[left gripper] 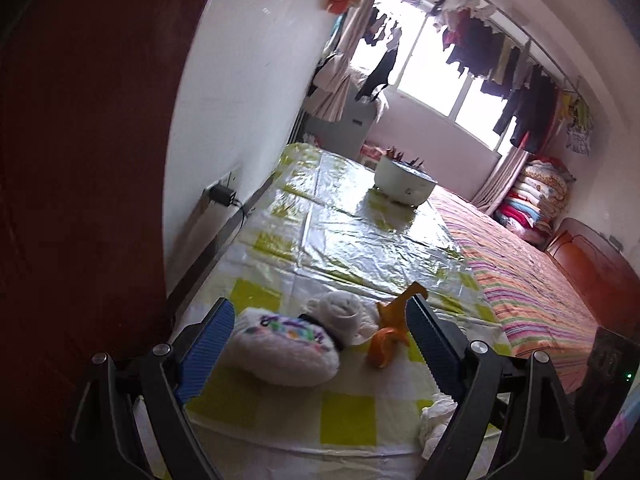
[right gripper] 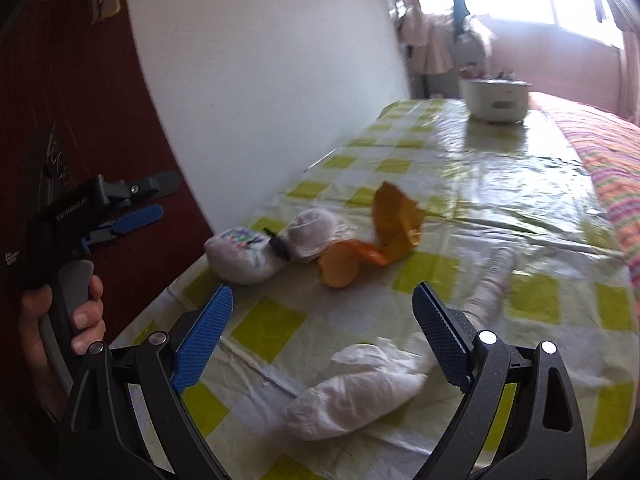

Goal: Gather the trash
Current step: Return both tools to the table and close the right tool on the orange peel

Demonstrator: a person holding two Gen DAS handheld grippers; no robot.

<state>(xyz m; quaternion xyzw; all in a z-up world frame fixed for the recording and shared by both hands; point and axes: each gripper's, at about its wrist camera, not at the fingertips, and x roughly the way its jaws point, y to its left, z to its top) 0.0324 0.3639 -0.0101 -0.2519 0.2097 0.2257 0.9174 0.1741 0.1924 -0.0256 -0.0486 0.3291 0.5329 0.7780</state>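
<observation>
Trash lies on a table with a yellow-checked plastic cloth (left gripper: 352,236) (right gripper: 500,168). A white wad with coloured print (left gripper: 286,346) (right gripper: 244,252) lies beside a rolled white tissue (left gripper: 340,312) (right gripper: 316,228) and orange peel (left gripper: 390,330) (right gripper: 340,266), with an orange wrapper (right gripper: 394,218) behind. A crumpled white tissue (right gripper: 360,388) (left gripper: 438,420) lies nearer. My left gripper (left gripper: 320,338) is open just above the printed wad; it shows at the left in the right wrist view (right gripper: 140,200). My right gripper (right gripper: 322,336) is open above the near tissue.
A white bin (left gripper: 404,182) (right gripper: 496,98) stands at the table's far end. A white wall runs along the left, with a dark red door (left gripper: 80,200) nearer. A striped bed (left gripper: 532,292) lies to the right. Clothes hang by the window.
</observation>
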